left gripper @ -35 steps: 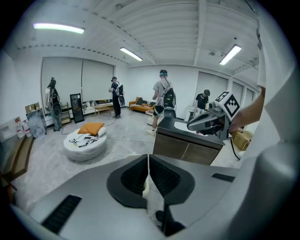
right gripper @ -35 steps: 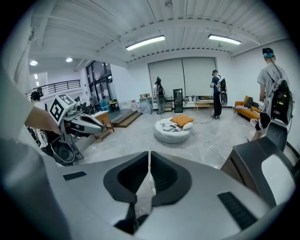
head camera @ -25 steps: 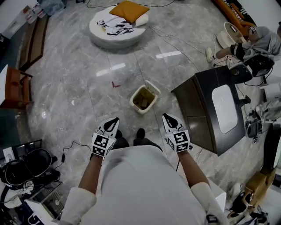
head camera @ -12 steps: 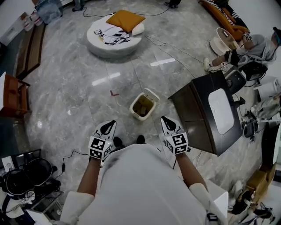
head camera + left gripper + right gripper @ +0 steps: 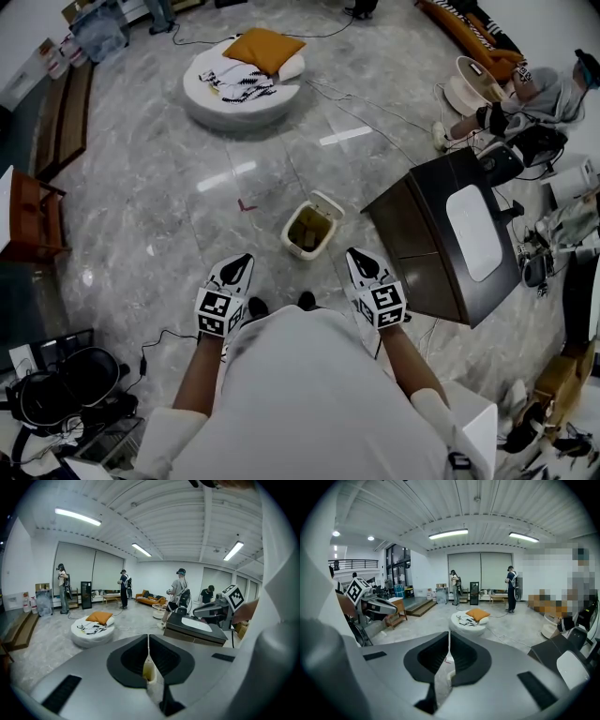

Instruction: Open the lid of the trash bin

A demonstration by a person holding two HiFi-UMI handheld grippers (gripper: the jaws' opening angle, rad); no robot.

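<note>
Standing on the grey marble floor (image 5: 169, 187), the person holds both claws out ahead at waist level. The task's thing, a small cream plastic trash bin (image 5: 292, 240), sits on the floor ahead of and below them, in the gap between the two. The left claw (image 5: 242, 260) has its black jaws pressed together with nothing between them, and so has the right claw (image 5: 358, 255); each gripper view shows the tips meeting and only a sliver of the bin far beyond. The bin's long axis runs on a slant, from the end nearer the left claw away toward the far right. Its pale lid (image 5: 327, 201) stands at that far-right end, and the brownish inside shows from above. The lid therefore looks already tipped back, though how far it leans cannot be told. The right claw seems the nearer of the two, with the bin just ahead and to its left; from the left claw it lies ahead and to the right. Either claw would have to come well down to reach the rim. Close on the right claw's outer side stands a dark brown cabinet with a white panel on top (image 5: 422, 234), whose near corner leaves little room beside the lid end. Beyond the left claw the floor lies open as far as a small red mark (image 5: 246, 203) and, much farther off, a round white floor cushion with an orange pillow (image 5: 220, 98).
</note>
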